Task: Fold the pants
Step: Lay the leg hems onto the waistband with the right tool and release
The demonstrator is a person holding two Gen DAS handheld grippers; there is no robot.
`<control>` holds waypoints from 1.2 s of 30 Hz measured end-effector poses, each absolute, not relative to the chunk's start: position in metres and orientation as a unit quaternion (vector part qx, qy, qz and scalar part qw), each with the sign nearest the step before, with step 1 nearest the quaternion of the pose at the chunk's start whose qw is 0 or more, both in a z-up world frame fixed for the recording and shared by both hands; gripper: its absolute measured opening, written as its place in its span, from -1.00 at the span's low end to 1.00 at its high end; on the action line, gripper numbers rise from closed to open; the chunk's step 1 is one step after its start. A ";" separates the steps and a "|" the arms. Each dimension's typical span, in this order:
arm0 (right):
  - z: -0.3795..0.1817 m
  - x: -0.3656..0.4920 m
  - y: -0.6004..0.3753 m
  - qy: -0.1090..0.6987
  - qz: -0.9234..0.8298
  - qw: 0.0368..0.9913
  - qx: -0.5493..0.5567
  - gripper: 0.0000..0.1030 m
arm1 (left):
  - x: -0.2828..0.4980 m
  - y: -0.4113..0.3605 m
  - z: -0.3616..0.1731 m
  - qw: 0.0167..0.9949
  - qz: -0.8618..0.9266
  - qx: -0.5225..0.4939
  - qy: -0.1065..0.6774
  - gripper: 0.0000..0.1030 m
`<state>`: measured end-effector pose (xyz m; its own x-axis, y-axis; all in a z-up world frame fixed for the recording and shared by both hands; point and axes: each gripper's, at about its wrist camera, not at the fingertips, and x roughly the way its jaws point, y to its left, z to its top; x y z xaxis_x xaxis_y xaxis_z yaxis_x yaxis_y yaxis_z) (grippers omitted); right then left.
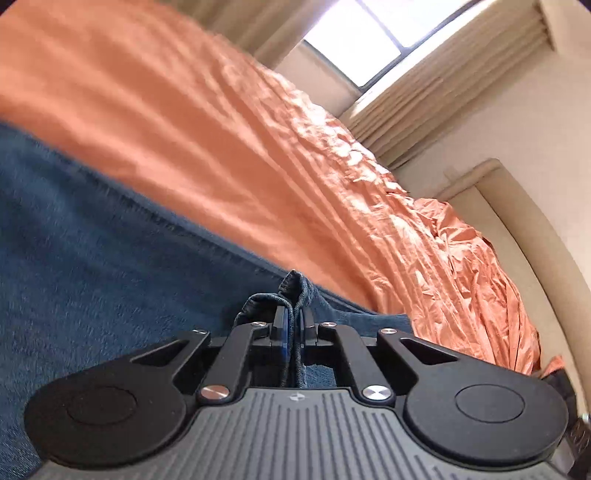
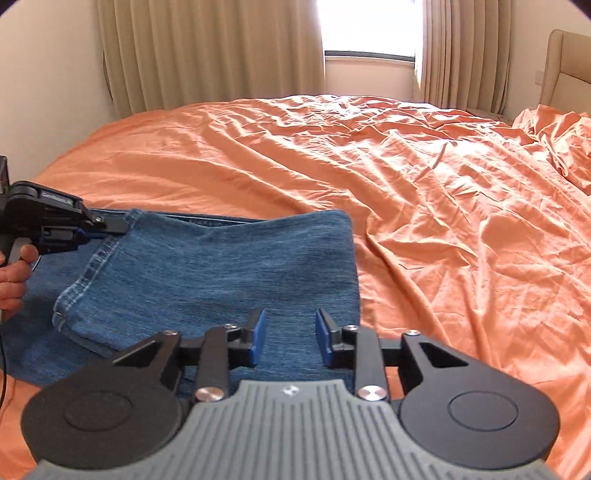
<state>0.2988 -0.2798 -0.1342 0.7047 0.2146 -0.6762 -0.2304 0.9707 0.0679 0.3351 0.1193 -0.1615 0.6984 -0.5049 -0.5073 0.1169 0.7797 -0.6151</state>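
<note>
Blue denim pants (image 2: 221,266) lie folded on the orange bed sheet (image 2: 424,192). In the right wrist view my left gripper (image 2: 118,224) comes in from the left and is shut on the far left corner of the pants. In the left wrist view the left gripper (image 1: 293,321) pinches a bunched denim edge (image 1: 295,286) between its fingers, with denim (image 1: 92,240) spreading to the left. My right gripper (image 2: 290,334) is open and empty, hovering over the near right part of the pants.
The bed sheet is wrinkled and bunched at the right (image 2: 554,136). Beige curtains (image 2: 207,51) and a bright window (image 2: 369,26) stand behind the bed. A padded headboard (image 2: 565,70) is at the far right.
</note>
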 end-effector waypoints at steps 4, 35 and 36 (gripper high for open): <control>-0.133 0.328 -0.289 0.347 0.114 0.931 0.002 -0.98 | 0.316 0.097 -0.122 0.914 -0.205 -0.193 0.291 -0.91; -0.150 0.298 -0.292 0.380 0.156 0.911 -0.022 -1.00 | 0.258 0.084 -0.135 0.900 -0.124 -0.108 0.404 -0.76; -0.155 0.292 -0.292 0.386 0.153 0.909 -0.024 -1.00 | 0.254 0.081 -0.137 0.898 -0.121 -0.108 0.409 -0.76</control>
<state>0.2920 -0.2918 -0.1545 0.6554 0.2593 -0.7093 -0.2962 0.9522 0.0744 0.2541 0.0806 -0.1366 0.6366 -0.3047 -0.7084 0.1288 0.9478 -0.2918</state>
